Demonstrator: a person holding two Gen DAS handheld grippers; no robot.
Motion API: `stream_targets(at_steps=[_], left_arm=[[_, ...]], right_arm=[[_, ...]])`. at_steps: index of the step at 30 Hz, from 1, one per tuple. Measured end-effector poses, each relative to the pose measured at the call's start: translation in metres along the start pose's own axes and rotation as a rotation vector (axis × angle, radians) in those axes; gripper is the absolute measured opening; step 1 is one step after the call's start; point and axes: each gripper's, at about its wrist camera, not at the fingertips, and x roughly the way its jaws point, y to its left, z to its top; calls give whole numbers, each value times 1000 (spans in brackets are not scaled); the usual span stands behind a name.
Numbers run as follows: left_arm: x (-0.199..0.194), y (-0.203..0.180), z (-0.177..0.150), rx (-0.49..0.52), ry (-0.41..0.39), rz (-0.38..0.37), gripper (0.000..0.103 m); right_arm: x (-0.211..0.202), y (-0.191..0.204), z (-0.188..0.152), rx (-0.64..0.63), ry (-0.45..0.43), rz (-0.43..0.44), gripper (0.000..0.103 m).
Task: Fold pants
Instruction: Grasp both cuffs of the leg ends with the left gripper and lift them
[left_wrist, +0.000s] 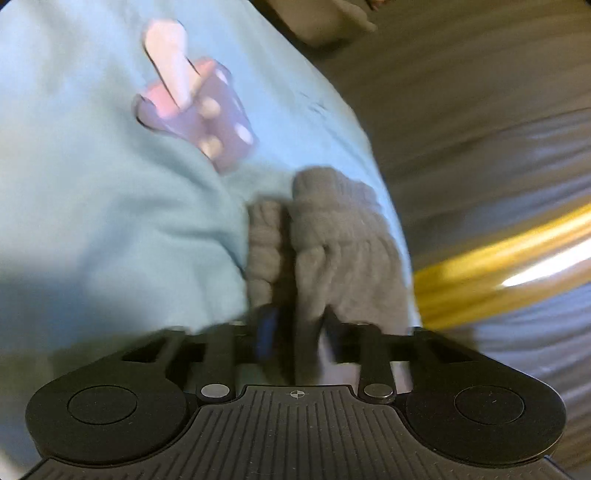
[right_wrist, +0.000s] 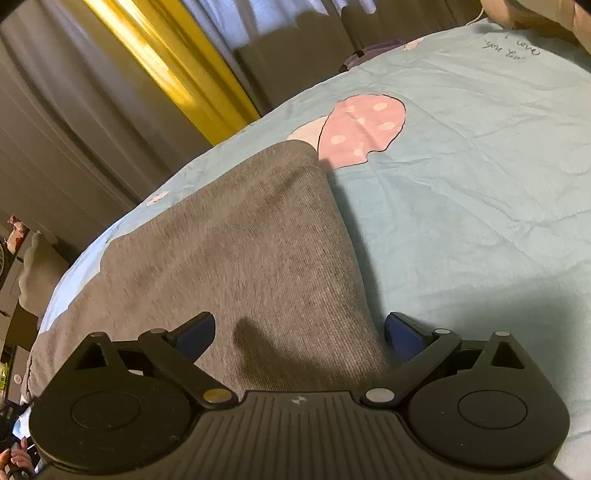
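The grey pants (right_wrist: 240, 251) lie on a light blue bed sheet (right_wrist: 461, 221). In the right wrist view they spread from the lower left toward a pink mushroom print. My right gripper (right_wrist: 299, 332) is open, its blue-padded fingers (right_wrist: 195, 332) spread over the pants' near edge. In the blurred left wrist view my left gripper (left_wrist: 295, 325) is shut on a bunched fold of the grey pants (left_wrist: 332, 236), lifted off the sheet (left_wrist: 110, 221).
The bed edge curves behind the pants, with grey and yellow curtains (right_wrist: 166, 62) beyond. A pink and purple mushroom print (left_wrist: 199, 110) marks the sheet. Furniture and small items (right_wrist: 22, 258) stand at the far left off the bed.
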Motion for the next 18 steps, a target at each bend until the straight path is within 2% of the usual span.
stream_targets(at_steps=[1,6,8,10,18], left_arm=[[1,-1,1,7,4,3,41],[5,3,7,-8,20,0,44],[4,1,11,8,-2,16,60],[2,7,16,41,-21,43,61],[16,12,21,-5,-24,-42,63]], right_arm=[[0,-1,0,1,0,-2,99],[1,2,-1,-4,1,-16,99],[3,4,0,-13,2,-23,99],[3,4,0,-18,3,-25,99],[3,1,0,-5,2,-15,99]])
